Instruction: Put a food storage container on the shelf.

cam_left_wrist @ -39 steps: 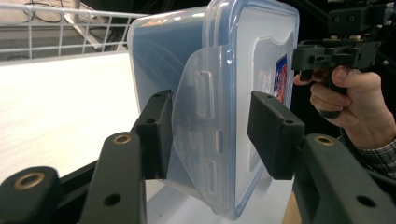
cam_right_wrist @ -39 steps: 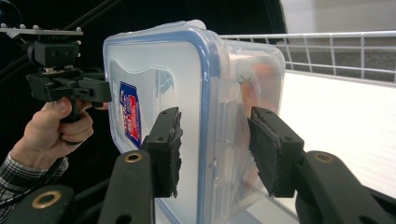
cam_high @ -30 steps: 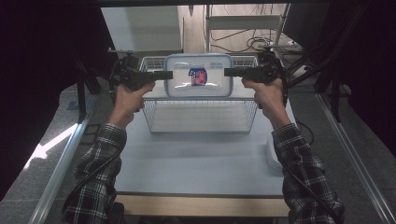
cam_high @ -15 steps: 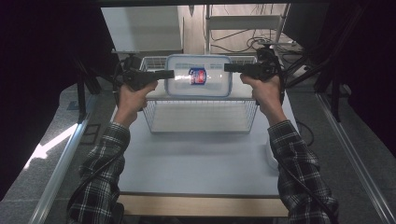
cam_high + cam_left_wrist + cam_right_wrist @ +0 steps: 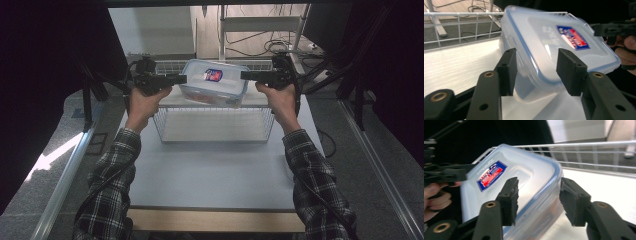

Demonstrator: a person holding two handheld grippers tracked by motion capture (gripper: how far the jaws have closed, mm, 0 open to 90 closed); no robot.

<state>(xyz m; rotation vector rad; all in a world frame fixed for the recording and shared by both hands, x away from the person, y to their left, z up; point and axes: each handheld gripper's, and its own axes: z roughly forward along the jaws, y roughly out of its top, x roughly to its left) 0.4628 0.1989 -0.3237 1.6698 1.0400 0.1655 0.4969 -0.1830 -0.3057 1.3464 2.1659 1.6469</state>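
A clear plastic container with a blue-rimmed lid and a red and blue label hangs tilted over a white wire basket. My left gripper clamps its left end and my right gripper its right end. In the left gripper view my left gripper has both pads against a corner of the container, its jaws having just closed a little. In the right gripper view my right gripper straddles the other end of the container, jaws having just opened somewhat, pads still on it. Something reddish shows faintly inside.
The basket stands at the far middle of a pale grey table, its wire walls behind the container. Metal rails run along both table sides. Cables and a shelf frame lie beyond the far edge.
The container has tipped and skewed between the grippers, its lid now facing the camera less squarely. Both hands stayed almost in place.
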